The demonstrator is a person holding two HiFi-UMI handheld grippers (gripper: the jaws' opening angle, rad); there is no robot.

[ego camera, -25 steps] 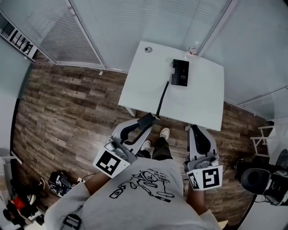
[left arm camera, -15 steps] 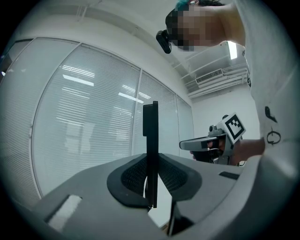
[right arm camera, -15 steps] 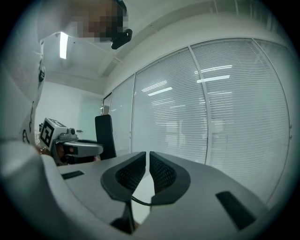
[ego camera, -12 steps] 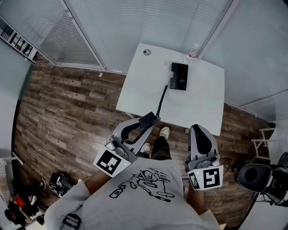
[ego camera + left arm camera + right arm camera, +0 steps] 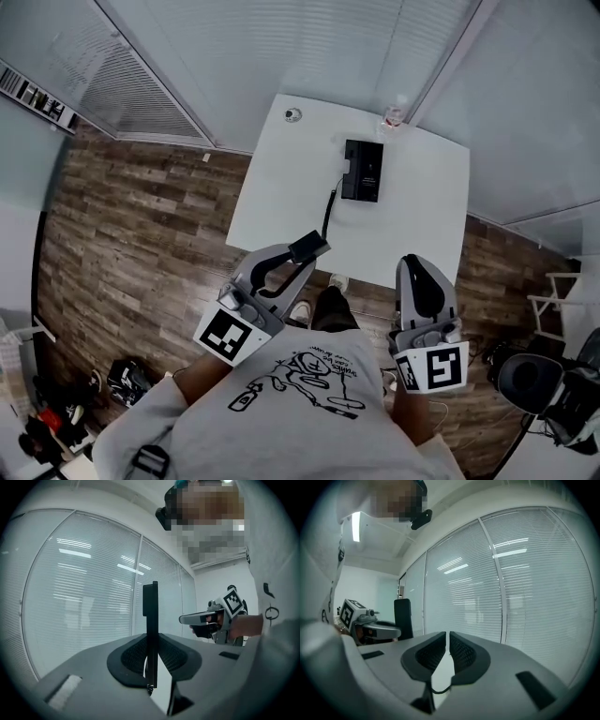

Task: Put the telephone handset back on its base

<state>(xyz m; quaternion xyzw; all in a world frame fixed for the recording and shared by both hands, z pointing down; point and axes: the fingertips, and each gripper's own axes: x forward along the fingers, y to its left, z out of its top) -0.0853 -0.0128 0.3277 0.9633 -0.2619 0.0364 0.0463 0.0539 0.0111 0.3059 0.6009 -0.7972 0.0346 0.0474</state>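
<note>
The black telephone base (image 5: 362, 171) lies on the white table (image 5: 281, 197), towards its far side. A dark cord (image 5: 328, 208) runs from the base over the near table edge to the black handset (image 5: 309, 246). My left gripper (image 5: 296, 259) is shut on that handset, just short of the table's near edge. In the left gripper view the handset (image 5: 150, 620) stands upright, edge-on, between the pads. My right gripper (image 5: 413, 265) hovers at the near right edge of the table. In the right gripper view its jaws (image 5: 447, 651) are shut with nothing between them.
A small round object (image 5: 293, 114) and a clear bottle (image 5: 394, 119) sit at the table's far edge. Glass walls with blinds close off the back. An office chair (image 5: 539, 380) stands at the right, and bags (image 5: 122, 382) lie on the wooden floor at the left.
The person and both grippers have come closer to the table, and the grippers now reach its near edge. The left gripper still holds the handset; the right stays shut.
</note>
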